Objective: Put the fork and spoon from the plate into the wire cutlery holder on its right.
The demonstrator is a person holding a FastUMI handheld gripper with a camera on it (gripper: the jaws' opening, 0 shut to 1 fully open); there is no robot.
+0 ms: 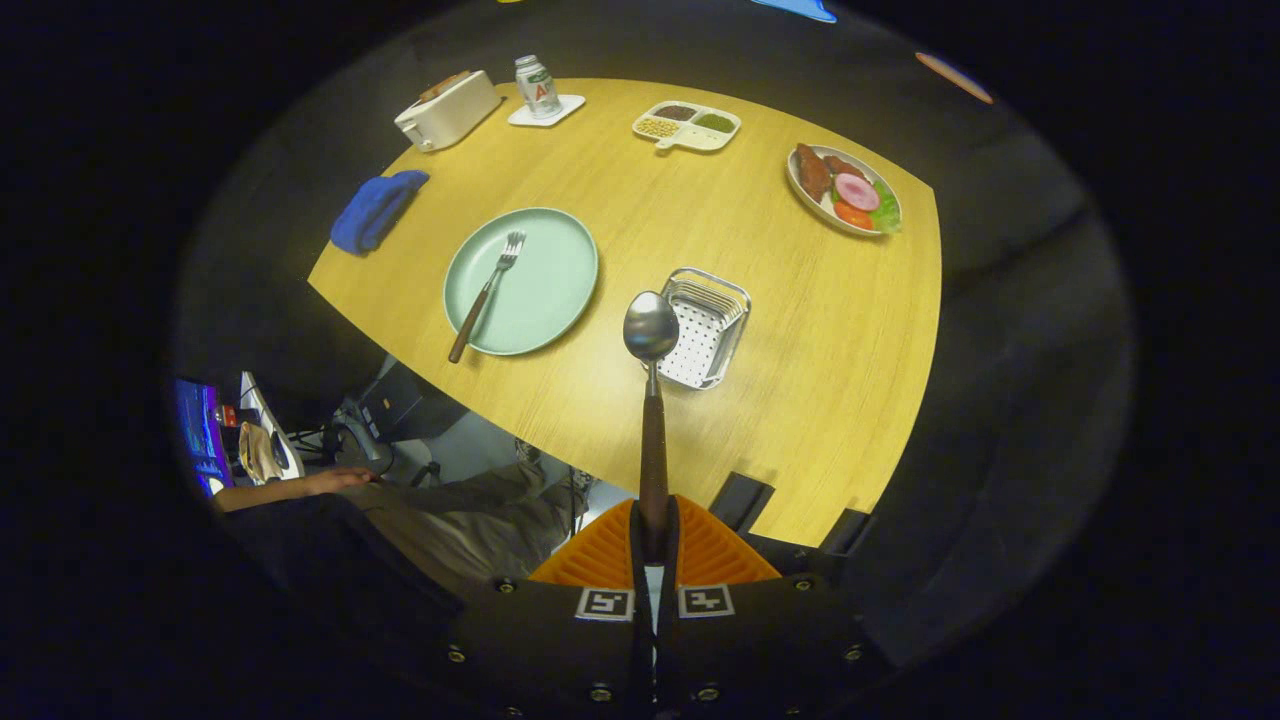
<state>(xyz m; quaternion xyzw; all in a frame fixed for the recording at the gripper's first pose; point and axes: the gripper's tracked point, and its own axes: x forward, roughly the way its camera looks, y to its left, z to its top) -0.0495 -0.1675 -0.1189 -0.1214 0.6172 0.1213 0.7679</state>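
Wooden-handled spoon [651,400] clamped between both fingers of the gripper [654,540], closed tight on the handle's lower end; long axis running straight ahead toward 12 o'clock, bowl leading and raised clear of the wooden table [800,400]. Step in hand, as judged: carrying the spoon to the wire cutlery holder [705,328], lying just beyond the bowl at about 1 o'clock, the bowl overlapping its near left rim in this view. Next move, as judged: shifting slightly toward 1 o'clock, tipping the spoon so that one end enters the basket, lowering, then opening. Fork [487,293] left for the second trip, resting on the green plate [545,290] at 10 o'clock of the holder, tines toward 1 o'clock, handle toward 7 o'clock and overhanging the plate's near rim.
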